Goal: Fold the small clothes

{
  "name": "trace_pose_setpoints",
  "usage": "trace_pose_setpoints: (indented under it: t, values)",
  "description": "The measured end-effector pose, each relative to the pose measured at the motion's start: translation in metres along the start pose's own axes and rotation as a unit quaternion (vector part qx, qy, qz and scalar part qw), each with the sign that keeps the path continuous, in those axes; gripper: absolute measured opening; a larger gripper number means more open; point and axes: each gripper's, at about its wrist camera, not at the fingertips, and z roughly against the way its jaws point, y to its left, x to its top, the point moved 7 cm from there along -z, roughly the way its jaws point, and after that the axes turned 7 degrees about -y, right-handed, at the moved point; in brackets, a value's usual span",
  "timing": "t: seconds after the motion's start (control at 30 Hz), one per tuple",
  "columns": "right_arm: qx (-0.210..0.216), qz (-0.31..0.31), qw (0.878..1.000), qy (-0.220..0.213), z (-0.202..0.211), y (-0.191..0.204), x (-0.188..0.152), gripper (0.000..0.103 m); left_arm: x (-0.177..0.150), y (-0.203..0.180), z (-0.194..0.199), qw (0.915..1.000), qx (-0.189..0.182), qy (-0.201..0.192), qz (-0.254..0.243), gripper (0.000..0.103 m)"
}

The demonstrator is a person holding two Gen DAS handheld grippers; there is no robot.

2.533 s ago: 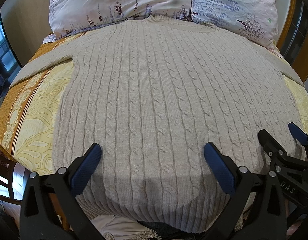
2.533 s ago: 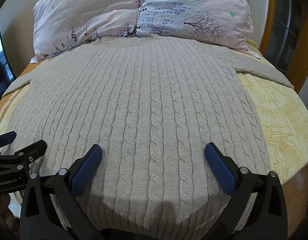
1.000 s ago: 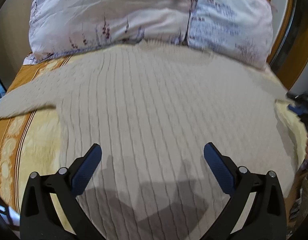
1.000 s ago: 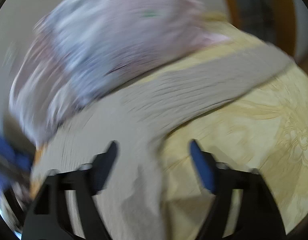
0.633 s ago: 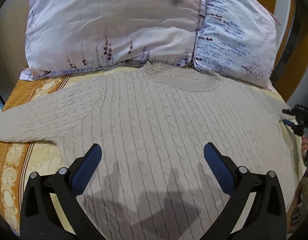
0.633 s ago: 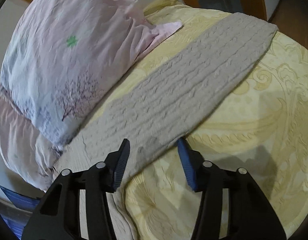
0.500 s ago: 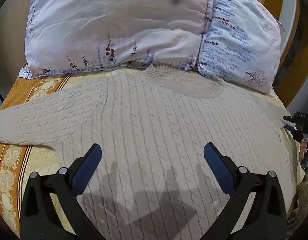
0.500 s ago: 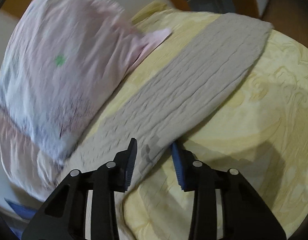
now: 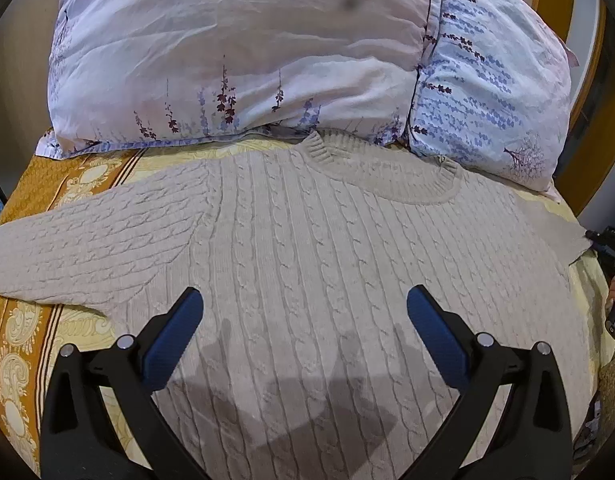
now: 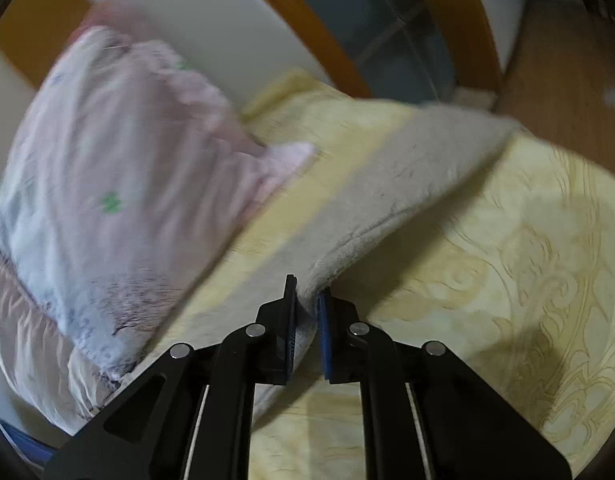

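Note:
A beige cable-knit sweater (image 9: 327,248) lies flat on the bed, collar toward the pillows, its left sleeve (image 9: 79,248) spread out to the left. My left gripper (image 9: 303,312) is open and empty, hovering over the sweater's chest. My right gripper (image 10: 306,320) is shut on the sweater's right sleeve (image 10: 395,184) near the armpit and lifts the cloth a little off the sheet. The right gripper also shows at the right edge of the left wrist view (image 9: 611,240), at the sleeve's root.
Two floral pillows (image 9: 235,52) (image 9: 491,92) lie against the headboard behind the collar. The yellow patterned bedsheet (image 10: 507,300) has an orange border (image 9: 23,340) at the left. A wooden bed frame (image 10: 335,44) curves at the right.
The left gripper moved up over the sweater toward the collar, staying open. The right gripper swung out to the right sleeve, closed on it and raised the cloth.

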Motion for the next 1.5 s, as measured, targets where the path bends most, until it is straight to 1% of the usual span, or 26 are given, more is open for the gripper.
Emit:
trace_pose_setpoints:
  t: [0.1,0.17,0.23,0.3,0.37,0.4,0.47,0.53,0.57,0.63,0.7,0.73,0.77,0.83,0.87,0.9,0.93,1.03,1.13,1.2,1.27,1.3,1.33,1.37,1.43,1.5]
  values:
    - [0.025,0.034,0.999,-0.015,0.010,0.031,0.003,0.010,0.001,0.002,-0.001,0.9997,-0.017,0.000,0.018,0.101]
    - [0.047,0.056,0.997,-0.017,0.018,0.052,0.000,0.010,0.002,0.001,-0.002,0.9995,-0.021,-0.005,0.021,0.101]
    - [0.079,0.080,0.994,-0.013,0.028,0.082,-0.011,0.010,0.004,-0.001,0.000,0.9996,-0.020,-0.012,0.014,0.101]
    - [0.104,0.094,0.990,-0.004,0.033,0.102,-0.025,0.010,0.006,-0.004,0.001,0.9995,-0.025,-0.015,0.009,0.101]
    - [0.131,0.113,0.985,0.015,0.036,0.128,-0.045,0.010,0.008,-0.006,0.001,0.9993,-0.032,-0.015,0.012,0.101]
    - [0.148,0.128,0.980,0.034,0.036,0.145,-0.064,0.010,0.009,-0.007,0.001,0.9991,-0.037,-0.016,0.015,0.101]
    - [0.165,0.143,0.974,0.064,0.033,0.164,-0.093,0.010,0.011,-0.009,0.000,0.9987,-0.043,-0.014,0.022,0.101]
    - [0.183,0.161,0.964,0.105,0.028,0.182,-0.134,0.010,0.011,-0.010,-0.002,0.9984,-0.047,-0.011,0.028,0.101]
    - [0.187,0.175,0.958,0.132,0.024,0.191,-0.160,0.010,0.011,-0.011,-0.003,0.9983,-0.050,-0.010,0.030,0.101]
    - [0.184,0.191,0.950,0.164,0.015,0.197,-0.191,0.011,0.010,-0.016,-0.004,0.9977,-0.060,-0.006,0.030,0.101]
    - [0.177,0.202,0.945,0.185,0.009,0.199,-0.210,0.013,0.009,-0.021,-0.004,0.9973,-0.069,-0.005,0.025,0.101]
    - [0.175,0.200,0.945,0.189,0.008,0.198,-0.215,0.018,0.009,-0.022,-0.004,0.9971,-0.072,-0.005,0.024,0.101]
    - [0.176,0.193,0.946,0.192,0.008,0.196,-0.216,0.023,0.009,-0.023,-0.004,0.9969,-0.075,-0.006,0.023,0.101]
    - [0.186,0.161,0.950,0.192,0.013,0.188,-0.207,0.040,0.009,-0.024,-0.004,0.9960,-0.085,-0.005,0.026,0.101]
    - [0.184,0.146,0.954,0.187,0.016,0.180,-0.199,0.043,0.010,-0.023,-0.004,0.9956,-0.089,-0.004,0.029,0.101]
    - [0.181,0.124,0.960,0.174,0.020,0.172,-0.187,0.044,0.010,-0.022,-0.005,0.9950,-0.094,-0.002,0.033,0.101]
    - [0.179,0.114,0.963,0.166,0.020,0.169,-0.182,0.044,0.011,-0.022,-0.005,0.9944,-0.099,-0.002,0.037,0.101]
    - [0.151,0.062,0.977,0.140,0.019,0.142,-0.154,0.044,0.012,-0.019,-0.004,0.9929,-0.108,-0.004,0.049,0.101]
    - [0.124,0.021,0.984,0.124,0.013,0.123,-0.134,0.044,0.013,-0.015,-0.003,0.9916,-0.116,-0.002,0.057,0.101]
    - [0.105,0.005,0.988,0.109,0.010,0.111,-0.126,0.043,0.012,-0.011,-0.003,0.9904,-0.122,0.000,0.065,0.101]
    - [0.083,-0.002,0.992,0.094,0.006,0.105,-0.120,0.041,0.012,-0.006,-0.003,0.9895,-0.125,0.003,0.074,0.101]
    - [0.063,0.002,0.995,0.082,0.004,0.100,-0.115,0.029,0.012,-0.003,-0.004,0.9889,-0.126,0.003,0.079,0.101]
    - [0.052,0.010,0.996,0.074,0.003,0.097,-0.111,0.020,0.012,0.000,-0.004,0.9885,-0.127,0.004,0.082,0.101]
    - [0.042,0.018,0.997,0.069,0.001,0.096,-0.109,0.018,0.012,0.002,-0.004,0.9881,-0.128,0.004,0.085,0.101]
    - [0.031,0.024,0.997,0.071,-0.004,0.093,-0.106,0.011,0.013,0.005,-0.003,0.9867,-0.136,0.003,0.089,0.101]
    - [0.027,0.038,0.997,0.066,-0.005,0.099,-0.106,0.009,0.014,0.009,-0.002,0.9855,-0.142,0.002,0.093,0.101]
